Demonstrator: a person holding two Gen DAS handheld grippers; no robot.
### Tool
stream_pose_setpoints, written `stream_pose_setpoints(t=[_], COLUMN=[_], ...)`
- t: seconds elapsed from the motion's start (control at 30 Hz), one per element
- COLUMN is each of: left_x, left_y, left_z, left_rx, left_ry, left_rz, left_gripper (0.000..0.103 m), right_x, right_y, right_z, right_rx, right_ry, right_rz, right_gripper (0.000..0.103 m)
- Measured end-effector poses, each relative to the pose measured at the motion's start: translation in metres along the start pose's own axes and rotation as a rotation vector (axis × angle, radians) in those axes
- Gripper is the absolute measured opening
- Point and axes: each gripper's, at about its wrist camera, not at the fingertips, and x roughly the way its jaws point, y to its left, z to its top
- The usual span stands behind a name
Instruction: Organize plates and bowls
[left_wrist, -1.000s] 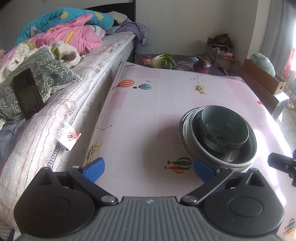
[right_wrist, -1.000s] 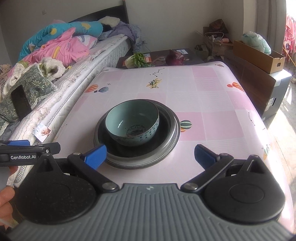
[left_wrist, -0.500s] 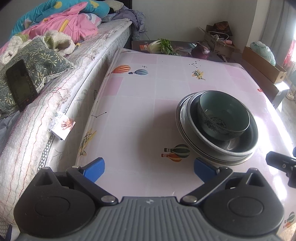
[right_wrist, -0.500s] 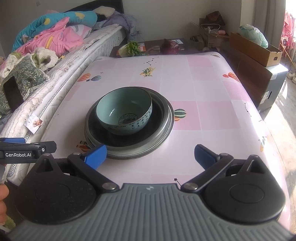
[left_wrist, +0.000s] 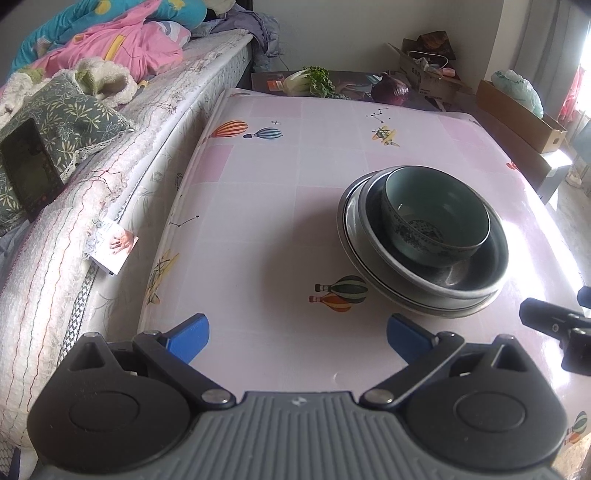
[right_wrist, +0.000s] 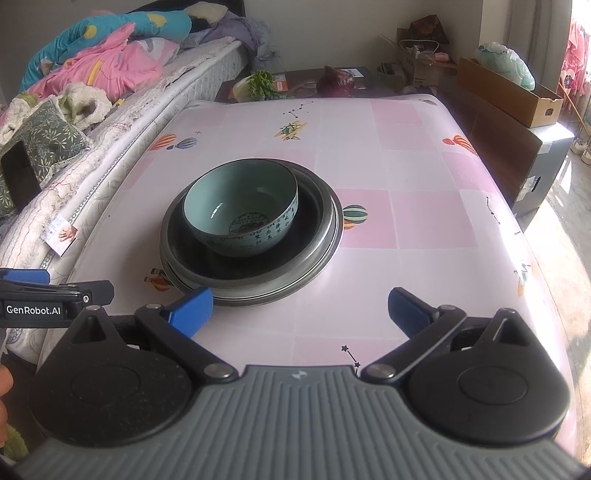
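A pale green ceramic bowl sits inside a dark metal basin, which rests on a stack of plates on the pink table. The same bowl, basin and plates show at the right in the left wrist view. My left gripper is open and empty, near the table's front edge, left of the stack. My right gripper is open and empty, just in front of the stack.
A bed with bedding and a phone runs along the table's left side. Beyond the far edge a low table holds greens and a purple cabbage. A dark cabinet with a cardboard box stands right.
Both grippers have drawn back and risen from the stack, so it looks farther away. The bowl, basin and plates have not moved. Both grippers stay open.
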Motion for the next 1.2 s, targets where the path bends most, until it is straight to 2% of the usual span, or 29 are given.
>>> stream_pose_setpoints(t=[0.53,1.2], left_x=[0.001,0.006], left_y=[-0.004,-0.011], left_z=[0.000,-0.003], left_rx=[0.008,0.029], left_ry=[-0.001,0.033], left_rz=[-0.002,-0.041], left_gripper=[0.103,0.103], right_x=[0.001,0.006], right_y=[-0.003,-0.008], right_z=[-0.002,-0.007], right_rx=[0.005,0.020], right_ry=[0.008,0.027], right_rz=[-0.002,-0.007], right_gripper=[0.102,0.102])
